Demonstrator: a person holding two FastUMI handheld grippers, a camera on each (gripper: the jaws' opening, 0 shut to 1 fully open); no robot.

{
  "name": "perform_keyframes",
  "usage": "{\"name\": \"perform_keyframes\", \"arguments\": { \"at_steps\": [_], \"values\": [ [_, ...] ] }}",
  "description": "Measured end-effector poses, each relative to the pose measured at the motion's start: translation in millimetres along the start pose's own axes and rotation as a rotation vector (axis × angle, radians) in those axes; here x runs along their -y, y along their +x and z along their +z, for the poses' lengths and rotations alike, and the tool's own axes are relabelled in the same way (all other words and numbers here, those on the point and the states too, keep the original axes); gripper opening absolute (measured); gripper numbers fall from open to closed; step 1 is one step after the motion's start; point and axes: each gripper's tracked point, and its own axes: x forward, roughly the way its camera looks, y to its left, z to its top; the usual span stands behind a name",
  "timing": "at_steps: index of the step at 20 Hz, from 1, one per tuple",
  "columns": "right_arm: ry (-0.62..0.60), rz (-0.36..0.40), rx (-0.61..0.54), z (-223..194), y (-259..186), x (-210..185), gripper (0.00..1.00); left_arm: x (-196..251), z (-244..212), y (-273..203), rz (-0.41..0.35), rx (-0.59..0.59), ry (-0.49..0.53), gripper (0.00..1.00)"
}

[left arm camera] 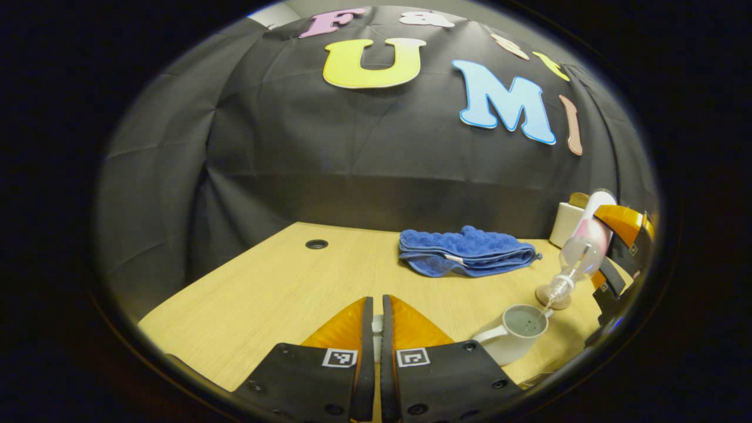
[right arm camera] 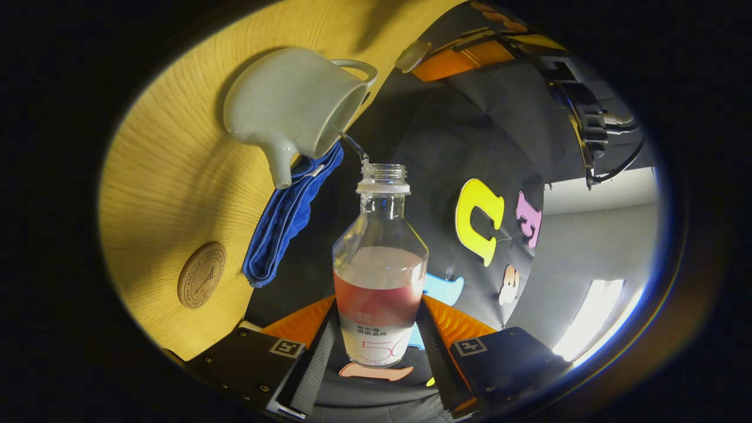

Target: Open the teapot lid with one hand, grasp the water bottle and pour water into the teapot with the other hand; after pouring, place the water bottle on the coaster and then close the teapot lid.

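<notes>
While right tongs (right arm camera: pixel 379 346) clamp the tilted water bottle (right arm camera: pixel 380 276) over teapot (left arm camera: pixel 514 338), left tongs (left arm camera: pixel 377 335) pinch its lid (left arm camera: pixel 377 329).

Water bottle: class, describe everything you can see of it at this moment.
The clear plastic water bottle with a pink-and-white label band is uncapped and tipped, its mouth aimed at the open pale ceramic teapot. A thin stream runs from its neck into the pot. The right claw grips its lower body on both sides. It looks mostly empty.
</notes>
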Motion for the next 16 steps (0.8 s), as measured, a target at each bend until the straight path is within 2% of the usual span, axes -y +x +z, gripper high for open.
{"name": "perform_keyframes", "arguments": {
  "at_steps": [3,5,16],
  "values": [
    [-0.014,-0.003,0.014,0,0,1,0.74,0,0,0,-0.003,0.002,0.0,0.11],
    [-0.025,-0.011,0.018,2,-2,3,0.77,1,1,-1,-0.004,0.002,-0.001,0.11],
    [-0.052,-0.027,0.039,1,2,11,0.77,0,3,-3,-0.005,0.01,-0.003,0.11]
  ]
}}
